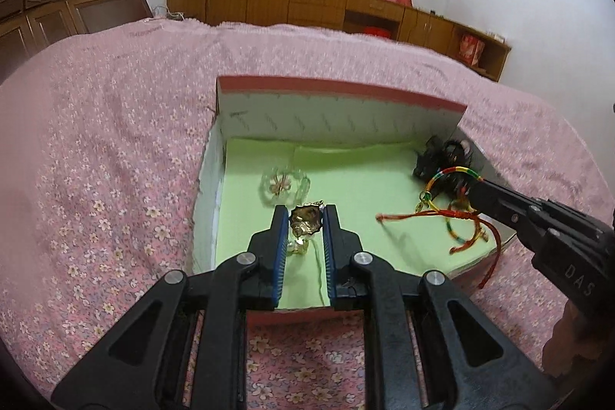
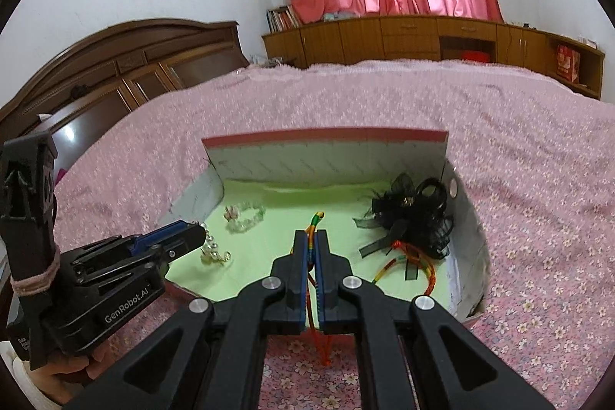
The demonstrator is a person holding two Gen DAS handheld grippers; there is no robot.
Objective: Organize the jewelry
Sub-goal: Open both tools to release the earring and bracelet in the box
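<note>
A shallow box (image 1: 338, 110) with a green liner (image 2: 276, 214) lies on the bed. My left gripper (image 1: 306, 218) is shut on a gold brooch (image 1: 305, 218) with a pearl strand (image 2: 213, 248) hanging from it, just above the liner. My right gripper (image 2: 313, 237) is shut on a multicoloured braided cord bracelet (image 1: 446, 179) with red strings (image 1: 423, 216) trailing. A clear bead bracelet (image 1: 284, 185) lies on the liner's left; it also shows in the right wrist view (image 2: 246, 216). A black ribbon hair piece (image 2: 415, 218) lies at the right, with a second coloured cord (image 2: 403, 262) beside it.
The pink floral bedspread (image 1: 115, 160) surrounds the box. A wooden headboard (image 2: 134, 64) stands at the left and low wooden cabinets (image 1: 307, 2) run along the far wall under the curtains.
</note>
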